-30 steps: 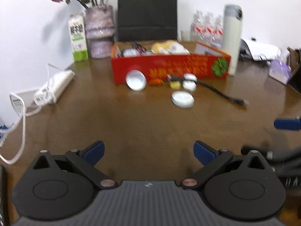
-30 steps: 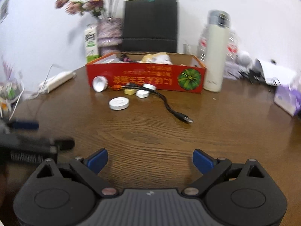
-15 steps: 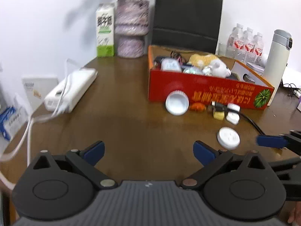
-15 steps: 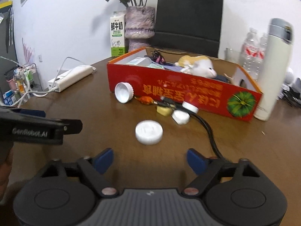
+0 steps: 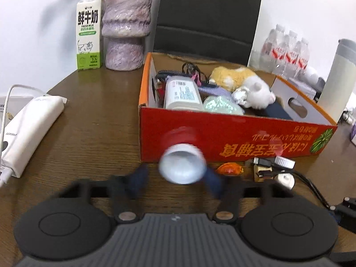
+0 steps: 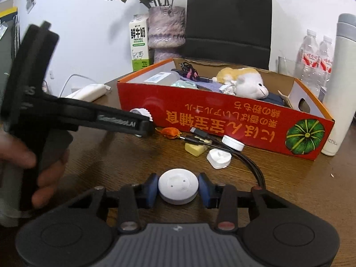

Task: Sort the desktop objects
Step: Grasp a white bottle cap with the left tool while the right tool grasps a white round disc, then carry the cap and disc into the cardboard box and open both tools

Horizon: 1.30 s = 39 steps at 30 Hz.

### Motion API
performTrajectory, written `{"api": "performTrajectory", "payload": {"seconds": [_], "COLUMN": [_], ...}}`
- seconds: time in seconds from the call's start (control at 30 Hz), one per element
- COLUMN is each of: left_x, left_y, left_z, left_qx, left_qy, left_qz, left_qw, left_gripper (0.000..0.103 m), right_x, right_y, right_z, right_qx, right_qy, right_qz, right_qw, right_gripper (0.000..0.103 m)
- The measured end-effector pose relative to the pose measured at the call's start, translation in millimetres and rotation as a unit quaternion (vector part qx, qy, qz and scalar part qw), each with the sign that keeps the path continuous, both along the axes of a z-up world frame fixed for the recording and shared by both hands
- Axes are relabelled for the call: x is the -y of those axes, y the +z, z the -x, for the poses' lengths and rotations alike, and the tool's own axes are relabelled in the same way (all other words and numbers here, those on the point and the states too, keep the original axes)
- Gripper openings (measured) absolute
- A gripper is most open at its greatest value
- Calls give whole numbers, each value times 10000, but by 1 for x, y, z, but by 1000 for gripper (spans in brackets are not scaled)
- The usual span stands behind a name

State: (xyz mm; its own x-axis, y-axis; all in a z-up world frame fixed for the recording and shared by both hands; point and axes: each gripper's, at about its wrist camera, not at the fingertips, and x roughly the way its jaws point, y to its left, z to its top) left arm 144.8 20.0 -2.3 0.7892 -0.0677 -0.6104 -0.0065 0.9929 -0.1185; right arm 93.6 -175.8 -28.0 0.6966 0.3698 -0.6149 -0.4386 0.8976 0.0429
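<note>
A red cardboard box [image 5: 244,131] holds a plush toy, a bottle and cables. A white cap [image 5: 181,164] leans against its front wall. My left gripper [image 5: 175,181] is blurred, its jaws closing around that cap; the right pad seems to touch it and a gap shows on the left. In the right wrist view the left gripper [image 6: 142,125] reaches in from the left to the cap [image 6: 141,112]. My right gripper [image 6: 178,188] is closing on a flat white round lid [image 6: 178,185] on the table, both blue pads against its sides.
An orange piece [image 6: 170,131], a yellow block [image 6: 195,148], a small white cap [image 6: 232,142], a white plug [image 6: 219,158] and a black cable [image 6: 251,164] lie before the box. A milk carton [image 5: 87,31], vase [image 5: 125,29], thermos [image 6: 340,84] and white adapter [image 5: 29,131] stand around.
Both grippers moved forward toward the red box and their jaws narrowed. The left one came around the leaning cap, the right one around the flat lid.
</note>
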Motion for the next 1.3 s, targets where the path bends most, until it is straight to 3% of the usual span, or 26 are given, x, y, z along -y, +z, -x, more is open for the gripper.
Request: {"api": "performTrajectory", "payload": {"seconds": [0.23,0.4,0.5,0.63,0.83,1.07,1.3], "left_x": [0,14,26,43,77,94,92], "left_y": [5,22,31,33,35,44,47], "left_z": [17,62,97,134,173,202,213], "left_qx": [85,410,580,516,561,647,650], "left_qy": [18,-54,-310,-604,-980,-1177,-1136], "left_qz": [77,-113,-105,-49,-437,-420,-448], "left_qw": [9999,9991,9978,9968,9926,9900,9904], "left_gripper": [41,41,41,41,41,41,41], "right_x": [-3,0,14,35,64,84,84], "right_y": [0,3,12,21,19,31,38], "right_z": [3,11,27,59,101,147,162], "right_qx": [68,267,398,487,329,531,686], "right_qy": [45,-6,-216,-424,-690,-924,-936], "right_qz": [83,193,163,16,-6,-153,-181], "right_qw": [9999,9995,9988,9979,9971,9942,9931], "right_gripper": [38,38,38,38,38,38,38]}}
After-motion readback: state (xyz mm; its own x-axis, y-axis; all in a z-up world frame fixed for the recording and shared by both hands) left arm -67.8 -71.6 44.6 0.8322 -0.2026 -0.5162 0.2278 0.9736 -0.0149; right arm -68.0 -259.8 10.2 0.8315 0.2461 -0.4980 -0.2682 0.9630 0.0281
